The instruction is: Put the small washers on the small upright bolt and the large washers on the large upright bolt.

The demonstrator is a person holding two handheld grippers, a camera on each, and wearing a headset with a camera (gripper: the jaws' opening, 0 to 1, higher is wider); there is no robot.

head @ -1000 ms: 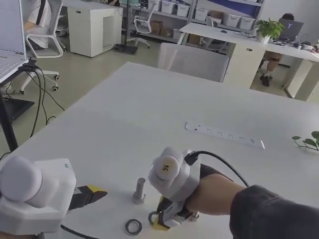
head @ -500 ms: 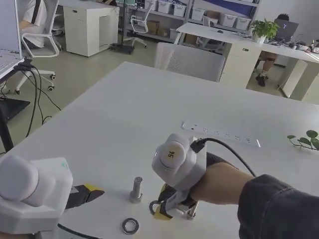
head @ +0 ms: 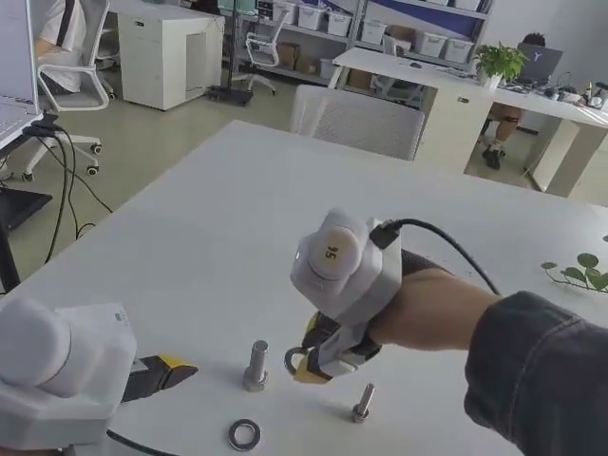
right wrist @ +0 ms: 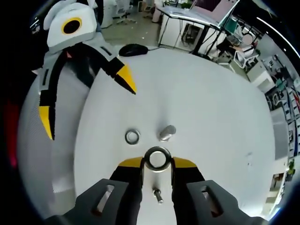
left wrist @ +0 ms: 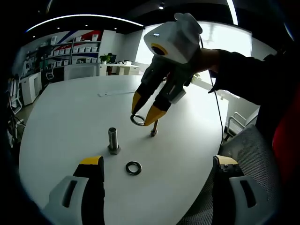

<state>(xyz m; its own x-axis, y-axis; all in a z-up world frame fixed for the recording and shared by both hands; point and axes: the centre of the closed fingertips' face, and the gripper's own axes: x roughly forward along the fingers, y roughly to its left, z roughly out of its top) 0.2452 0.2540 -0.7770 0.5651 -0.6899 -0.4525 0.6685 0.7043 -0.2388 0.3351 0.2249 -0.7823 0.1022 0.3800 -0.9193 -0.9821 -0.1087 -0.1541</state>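
Observation:
My right gripper (head: 306,364) is shut on a metal washer (head: 295,360), held in the air a little right of the large upright bolt (head: 255,366). From the right gripper view the held washer (right wrist: 157,158) hangs just short of the large bolt (right wrist: 166,132). The small upright bolt (head: 362,403) stands to the right, below the hand. A second washer (head: 244,435) lies flat on the table in front of the large bolt. My left gripper (head: 163,371) rests open at the lower left, with nothing between its fingers; its own view shows the large bolt (left wrist: 113,140) and the lying washer (left wrist: 133,168).
The white table (head: 218,228) stretches far back from the bolts. A plant sprig (head: 575,271) lies at its right edge. A chair (head: 356,119) stands behind the table, with desks, shelves and seated people beyond.
My right gripper has risen off the table with the washer and drawn back from the small bolt, which now stands uncovered. The left gripper has stayed where it was.

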